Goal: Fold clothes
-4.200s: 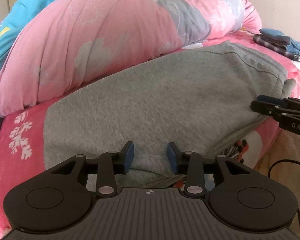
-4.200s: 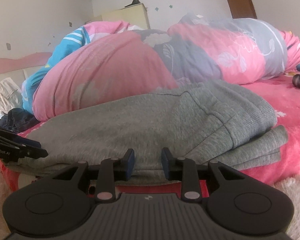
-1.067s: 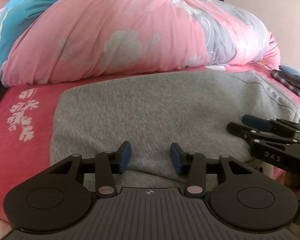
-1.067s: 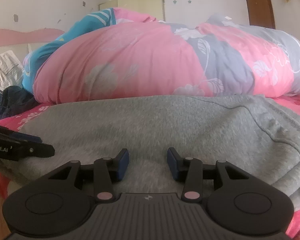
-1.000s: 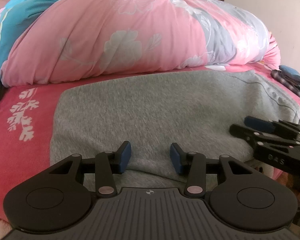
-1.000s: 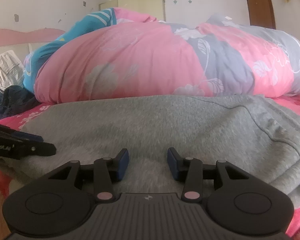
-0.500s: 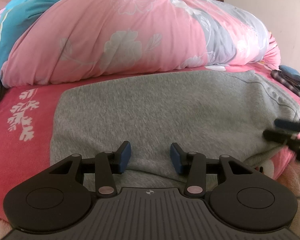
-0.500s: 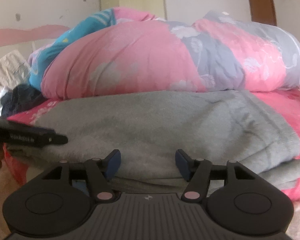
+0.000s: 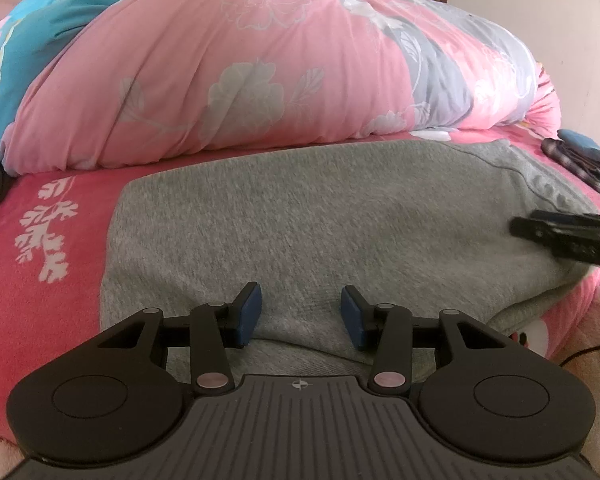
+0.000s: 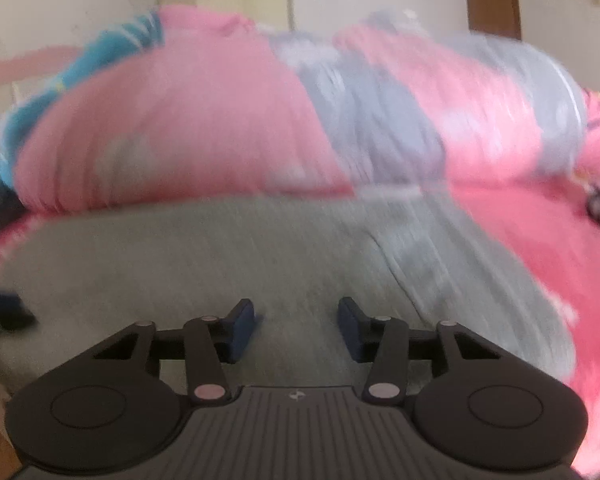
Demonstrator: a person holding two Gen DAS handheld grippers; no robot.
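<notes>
1 grey fleece garment (image 9: 320,216) lies flat on the pink floral bed sheet (image 9: 40,240), doubled at its near edge, so part-folded or finished. 1 left gripper (image 9: 300,312) sits at that edge, jaws wide, empty. 1 right gripper (image 10: 296,324), blurred, hangs over the cloth, jaws wide too. 1 pink-and-grey quilt (image 9: 260,72) is piled behind.

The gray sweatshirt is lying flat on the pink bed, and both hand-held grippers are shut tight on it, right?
Not quite. The gray sweatshirt does lie flat on the pink bed, but neither tool grips it. The left wrist view shows the left hand-held gripper open over the cloth, and the right wrist view shows the right hand-held gripper open too.
</notes>
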